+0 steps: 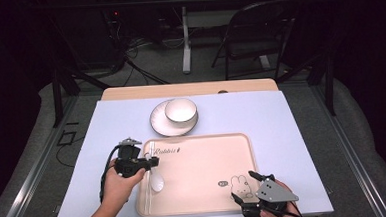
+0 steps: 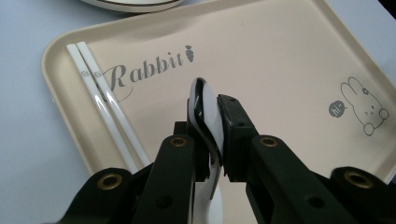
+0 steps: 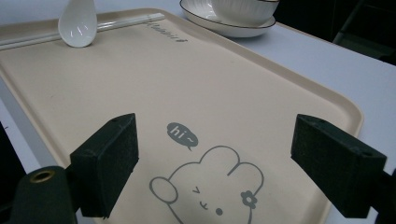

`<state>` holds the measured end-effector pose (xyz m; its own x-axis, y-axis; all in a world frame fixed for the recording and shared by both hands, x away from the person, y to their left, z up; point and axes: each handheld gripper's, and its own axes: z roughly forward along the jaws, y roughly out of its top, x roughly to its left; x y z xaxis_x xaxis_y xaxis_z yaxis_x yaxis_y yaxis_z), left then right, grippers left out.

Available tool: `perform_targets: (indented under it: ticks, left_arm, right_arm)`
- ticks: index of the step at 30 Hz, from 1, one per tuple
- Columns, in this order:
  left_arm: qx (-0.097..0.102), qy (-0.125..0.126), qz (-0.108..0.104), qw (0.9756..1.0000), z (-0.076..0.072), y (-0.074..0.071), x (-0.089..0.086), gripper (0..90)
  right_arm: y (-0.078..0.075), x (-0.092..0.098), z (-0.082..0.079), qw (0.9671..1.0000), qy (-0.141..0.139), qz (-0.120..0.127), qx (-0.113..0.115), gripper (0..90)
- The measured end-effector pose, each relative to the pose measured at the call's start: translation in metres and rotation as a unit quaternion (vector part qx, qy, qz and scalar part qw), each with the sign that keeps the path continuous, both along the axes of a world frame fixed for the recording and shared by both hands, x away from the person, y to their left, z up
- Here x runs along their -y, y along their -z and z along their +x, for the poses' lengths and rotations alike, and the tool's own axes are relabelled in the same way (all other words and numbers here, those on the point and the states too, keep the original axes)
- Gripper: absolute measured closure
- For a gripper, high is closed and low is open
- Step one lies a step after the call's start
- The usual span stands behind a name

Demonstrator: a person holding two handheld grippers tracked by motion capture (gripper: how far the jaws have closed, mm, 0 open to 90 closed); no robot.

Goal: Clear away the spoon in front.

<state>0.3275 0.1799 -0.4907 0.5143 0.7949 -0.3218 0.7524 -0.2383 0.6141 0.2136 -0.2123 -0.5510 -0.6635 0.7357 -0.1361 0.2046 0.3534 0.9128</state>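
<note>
Dim workshop space with a folding chair [image 1: 257,30] and floor cables lies beyond a pale blue surface [image 1: 292,128] where a person works with a tool in each hand. On the near half of the surface sits a beige tray [image 1: 203,158] printed with the word "Rabbit" at its far left and a cartoon rabbit [image 1: 240,184] at its near right. Just beyond the tray's far edge, a white plate [image 1: 161,126] with a dark rim carries a white bowl [image 1: 180,110].

At the tray's left side, the left tongs [image 1: 153,162] are clamped on the handle of a white spoon [image 2: 205,112], whose bowl end rests on or just above the tray; the pictures do not settle which. A pair of white chopsticks [image 2: 100,100] lies along the tray's left edge, just beside the spoon.

At the tray's near right corner, the right tongs [image 1: 245,186] stand wide apart over the rabbit print, gripping nothing, held by a hand [image 1: 281,215] at the surface's near edge.
</note>
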Motion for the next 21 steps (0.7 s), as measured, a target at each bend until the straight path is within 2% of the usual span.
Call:
perform_targets:
  ticks: [9, 16, 17, 21]
  left_arm:
    - [-0.004, -0.010, -0.003, 0.9999, 0.012, 0.006, 0.003, 80.5]
    - [-0.004, -0.010, -0.003, 0.9999, 0.012, 0.006, 0.003, 80.3]
    - [-0.014, -0.025, -0.008, 0.9996, 0.024, 0.015, 0.005, 80.3]
    - [-0.019, -0.035, -0.016, 0.9991, 0.029, 0.020, 0.005, 76.7]
  right_arm:
    - [0.000, 0.000, 0.000, 1.0000, 0.000, 0.000, 0.000, 14.4]
    - [0.000, 0.000, 0.000, 1.0000, 0.000, 0.000, -0.001, 14.4]
    - [0.000, 0.000, 0.000, 1.0000, 0.000, 0.000, -0.001, 14.4]
    - [0.000, -0.001, 0.000, 1.0000, -0.001, 0.000, -0.001, 14.4]
